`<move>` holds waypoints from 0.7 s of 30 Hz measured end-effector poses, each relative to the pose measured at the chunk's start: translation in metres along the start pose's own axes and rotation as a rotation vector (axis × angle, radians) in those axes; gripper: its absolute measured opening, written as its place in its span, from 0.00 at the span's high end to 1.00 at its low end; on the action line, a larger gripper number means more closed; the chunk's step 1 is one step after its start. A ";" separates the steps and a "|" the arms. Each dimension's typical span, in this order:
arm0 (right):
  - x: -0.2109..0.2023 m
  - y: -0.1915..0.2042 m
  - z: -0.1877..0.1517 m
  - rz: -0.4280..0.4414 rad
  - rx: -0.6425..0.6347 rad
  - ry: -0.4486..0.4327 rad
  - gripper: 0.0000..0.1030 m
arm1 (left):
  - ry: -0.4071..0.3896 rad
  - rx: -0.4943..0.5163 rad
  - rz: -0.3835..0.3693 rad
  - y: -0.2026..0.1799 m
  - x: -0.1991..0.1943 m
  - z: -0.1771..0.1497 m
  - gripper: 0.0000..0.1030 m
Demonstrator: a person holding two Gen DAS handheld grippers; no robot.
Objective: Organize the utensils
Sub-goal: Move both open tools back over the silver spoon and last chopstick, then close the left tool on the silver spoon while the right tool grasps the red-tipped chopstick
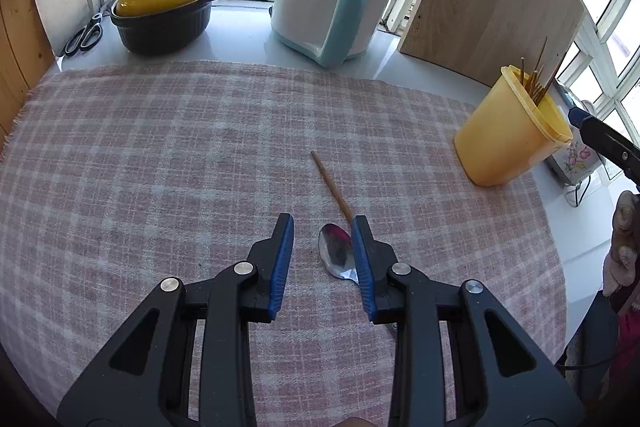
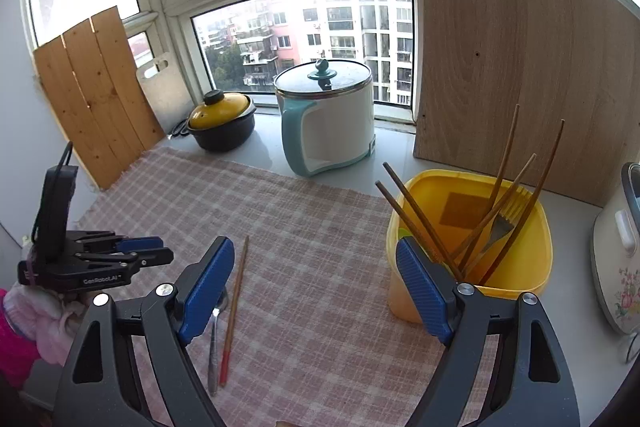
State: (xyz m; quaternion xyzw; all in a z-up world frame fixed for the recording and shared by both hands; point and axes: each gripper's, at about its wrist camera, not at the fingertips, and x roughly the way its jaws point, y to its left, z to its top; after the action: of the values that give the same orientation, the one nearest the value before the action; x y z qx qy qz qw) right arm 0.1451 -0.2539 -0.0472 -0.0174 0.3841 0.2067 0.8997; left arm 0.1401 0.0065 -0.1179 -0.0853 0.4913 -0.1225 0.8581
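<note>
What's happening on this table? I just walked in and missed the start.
A person is tidying utensils with two hand-held grippers. Several chopsticks and a fork already stand in the yellow cup. A spoon and one chopstick still lie on the checked cloth. The left hand-held gripper hangs open over the spoon; the right hand-held gripper is open and empty.

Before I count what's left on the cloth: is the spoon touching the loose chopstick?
Cannot tell. In the right wrist view the spoon and chopstick lie side by side, very close; no gap or contact shows plainly. In the left wrist view a finger hides that stretch.
</note>
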 end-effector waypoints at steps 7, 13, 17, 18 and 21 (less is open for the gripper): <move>0.048 0.019 0.004 0.068 0.004 0.154 0.20 | 0.061 -0.013 -0.050 0.005 0.021 -0.018 0.72; 0.096 0.029 0.002 0.131 0.065 0.302 0.39 | 0.087 -0.017 -0.083 0.005 0.039 -0.021 0.72; 0.131 0.029 -0.001 0.178 0.141 0.397 0.55 | 0.096 -0.023 -0.096 0.008 0.049 -0.020 0.72; 0.138 0.030 -0.002 0.184 0.150 0.415 0.59 | 0.096 -0.026 -0.099 0.009 0.050 -0.020 0.72; 0.156 0.035 -0.003 0.184 0.152 0.452 0.66 | 0.092 -0.033 -0.116 0.011 0.055 -0.018 0.72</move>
State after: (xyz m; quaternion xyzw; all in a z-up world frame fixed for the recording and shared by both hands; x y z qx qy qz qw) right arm 0.2263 -0.1668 -0.1539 0.0397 0.5897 0.2489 0.7673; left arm 0.1525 0.0002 -0.1748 -0.1220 0.5265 -0.1676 0.8245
